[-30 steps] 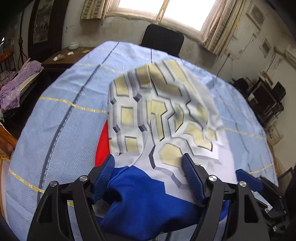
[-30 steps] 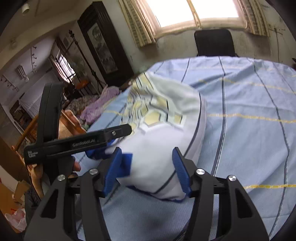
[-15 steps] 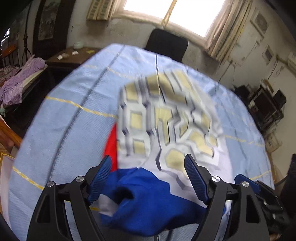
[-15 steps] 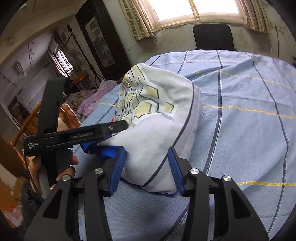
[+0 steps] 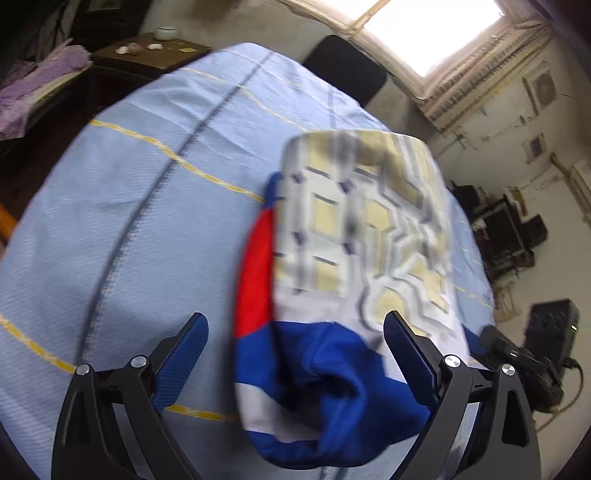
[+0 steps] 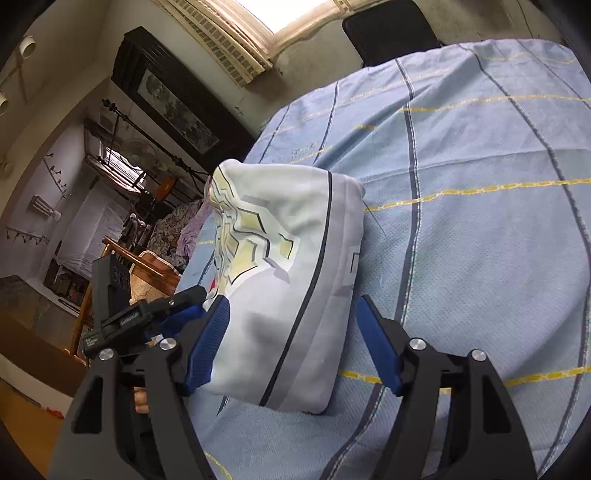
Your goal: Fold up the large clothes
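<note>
A cluttered room with a bright window and a black chair (image 6: 391,31) at the far edge frames the work surface: a pale blue bedsheet with yellow and dark grey stripes (image 6: 480,236), spread flat and filling most of both views. On it rests the task object, a folded white garment printed with yellow and grey hexagons, with blue and red panels (image 5: 354,266). In the left wrist view it occupies the centre and 4 o'clock region, its blue end nearest the camera and a red strip along its 9 o'clock edge; motion blur softens the print. In the right wrist view the same bundle (image 6: 291,280) sits at centre, a compact, thick rectangle lying on the sheet.

The left gripper (image 5: 295,358) stands wide apart, its blue-padded fingers (image 5: 181,365) flanking the blue end without visibly pinching it. The right gripper (image 6: 291,343) is likewise spread, its jaws straddling the near end of the bundle; whether the pads touch cloth cannot be told. The left tool also appears in the right wrist view at 8 o'clock (image 6: 147,317).

The step in hand is judged to be late: the garment appears reduced to a small packet, and the tools seem to be squaring or releasing it. The next move probably calls for light pressing to flatten the bulging top layer, or a clean withdrawal that does not drag the loose upper fold open.
</note>
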### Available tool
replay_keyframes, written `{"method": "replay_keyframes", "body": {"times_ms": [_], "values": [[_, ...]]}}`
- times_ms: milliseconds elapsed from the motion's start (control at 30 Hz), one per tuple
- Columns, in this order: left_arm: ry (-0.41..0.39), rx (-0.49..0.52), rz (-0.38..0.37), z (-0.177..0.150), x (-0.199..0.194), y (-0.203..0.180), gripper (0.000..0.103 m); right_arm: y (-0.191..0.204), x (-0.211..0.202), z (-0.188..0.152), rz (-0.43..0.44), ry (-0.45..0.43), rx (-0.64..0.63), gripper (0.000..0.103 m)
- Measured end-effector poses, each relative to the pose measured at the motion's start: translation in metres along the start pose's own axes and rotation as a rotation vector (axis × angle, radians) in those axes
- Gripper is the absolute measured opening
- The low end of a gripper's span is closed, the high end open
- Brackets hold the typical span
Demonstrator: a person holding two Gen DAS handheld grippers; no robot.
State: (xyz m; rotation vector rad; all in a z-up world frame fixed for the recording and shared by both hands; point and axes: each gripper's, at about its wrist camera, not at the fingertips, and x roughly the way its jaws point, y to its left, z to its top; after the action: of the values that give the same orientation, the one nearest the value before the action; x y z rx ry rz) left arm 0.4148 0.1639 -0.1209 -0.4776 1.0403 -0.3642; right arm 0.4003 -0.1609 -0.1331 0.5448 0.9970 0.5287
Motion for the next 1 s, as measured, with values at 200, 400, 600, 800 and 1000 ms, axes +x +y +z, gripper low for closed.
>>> {"method": "replay_keyframes", "body": {"times_ms": [200,400,600,800,1000], "values": [[0.051,0.048,-0.1,-0.008,0.023,-0.021,0.097,-0.011,0.022,0.002,0.055,0.051,0.058,0.072],[0.029,0.027,-0.149,-0.01,0.029,-0.025,0.097,-0.016,0.037,0.007,0.102,0.075,0.097,0.078],[0.012,0.018,-0.176,-0.016,0.037,-0.037,0.097,-0.019,0.052,0.006,0.14,0.09,0.111,0.083],[0.023,0.001,-0.256,-0.021,0.043,-0.042,0.079,-0.021,0.054,0.003,0.173,0.075,0.121,0.082],[0.001,0.031,-0.257,-0.022,0.042,-0.052,0.07,-0.02,0.047,-0.001,0.175,0.055,0.108,0.07]]}}
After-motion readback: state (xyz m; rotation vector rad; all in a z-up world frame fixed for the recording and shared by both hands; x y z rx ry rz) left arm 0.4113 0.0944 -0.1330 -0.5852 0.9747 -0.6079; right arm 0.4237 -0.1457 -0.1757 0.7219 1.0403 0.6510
